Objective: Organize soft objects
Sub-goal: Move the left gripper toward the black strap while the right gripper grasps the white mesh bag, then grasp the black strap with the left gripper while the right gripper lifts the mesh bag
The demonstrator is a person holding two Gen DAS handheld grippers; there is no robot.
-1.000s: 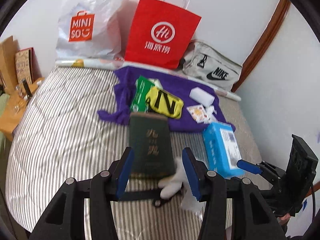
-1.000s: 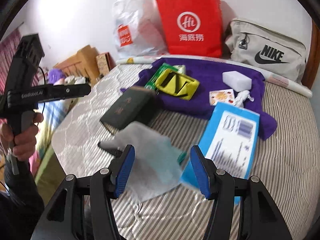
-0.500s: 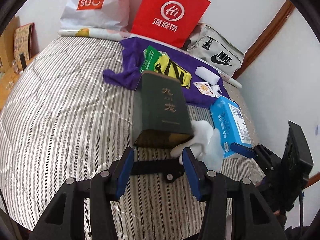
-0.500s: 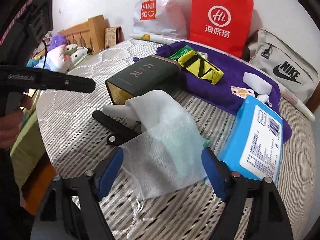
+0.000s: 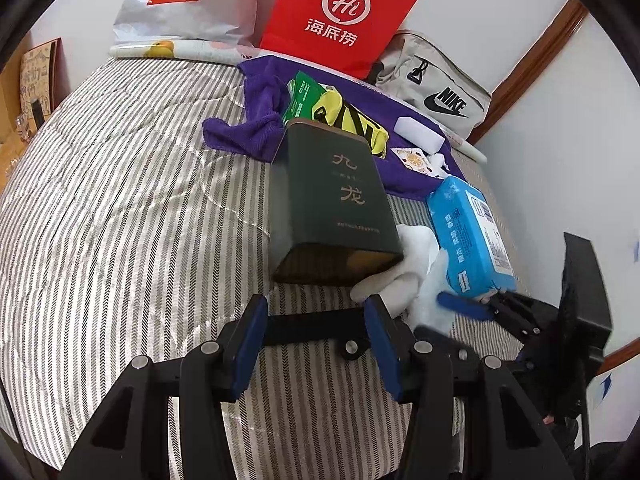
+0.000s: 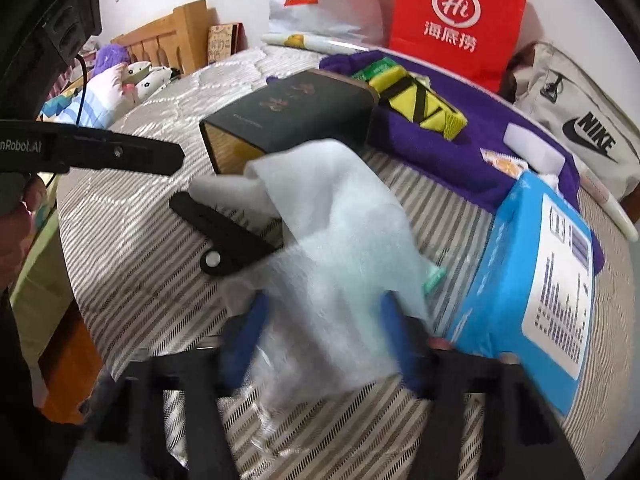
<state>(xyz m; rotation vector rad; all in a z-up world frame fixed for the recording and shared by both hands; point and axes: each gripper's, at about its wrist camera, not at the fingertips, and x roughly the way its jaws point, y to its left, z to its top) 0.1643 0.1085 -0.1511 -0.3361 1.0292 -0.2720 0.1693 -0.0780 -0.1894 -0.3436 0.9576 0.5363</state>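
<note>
A thin white wipe (image 6: 336,248) lies rumpled on the striped bed beside the dark green box (image 6: 292,116). It drapes over the space between my right gripper's (image 6: 324,320) blue fingers, which stand open around its near edge. In the left wrist view the wipe (image 5: 412,264) shows right of the box (image 5: 336,204). My left gripper (image 5: 316,320) is open and empty, hovering over a black clip (image 5: 316,326) in front of the box. A blue tissue pack (image 5: 468,232) lies to the right.
A purple towel (image 5: 248,128) at the back carries a green packet (image 5: 300,96), a yellow pouch (image 5: 360,120), a white sponge (image 5: 420,136) and a sachet. Behind stand a red paper bag (image 5: 340,16), a Miniso bag (image 5: 180,0) and a Nike bag (image 5: 436,84).
Both grippers have moved forward and lower towards the bed. The wipe now lies between the right gripper's fingers; the left gripper is closer to the black clip and box.
</note>
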